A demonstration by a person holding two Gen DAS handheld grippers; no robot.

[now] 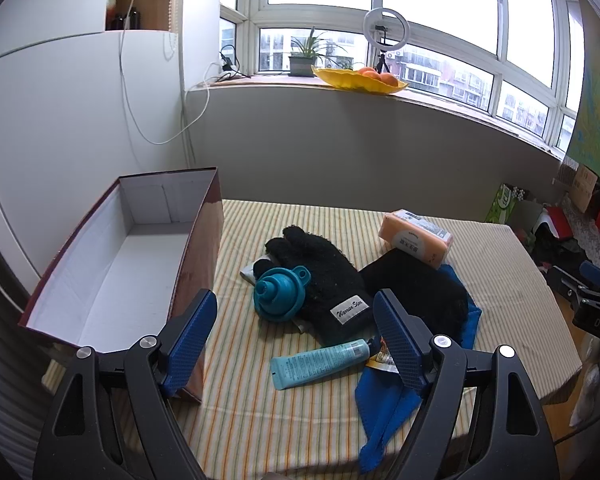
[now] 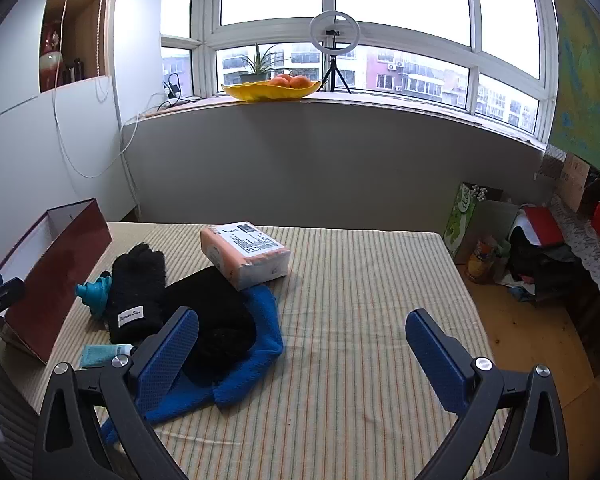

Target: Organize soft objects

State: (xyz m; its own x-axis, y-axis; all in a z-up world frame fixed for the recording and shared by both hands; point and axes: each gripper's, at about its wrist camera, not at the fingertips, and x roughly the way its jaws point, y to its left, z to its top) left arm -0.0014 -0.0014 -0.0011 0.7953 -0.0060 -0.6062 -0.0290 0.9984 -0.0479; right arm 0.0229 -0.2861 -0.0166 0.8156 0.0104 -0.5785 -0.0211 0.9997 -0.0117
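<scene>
Left wrist view: the empty box fills the left of the frame, long axis running toward the upper middle. At centre, the labelled black glove lies cuff toward the lower right, fingers to the upper left, with the teal funnel against it; a careless grab could drag that funnel along. Both the left gripper and right gripper gape wide, holding nothing
</scene>
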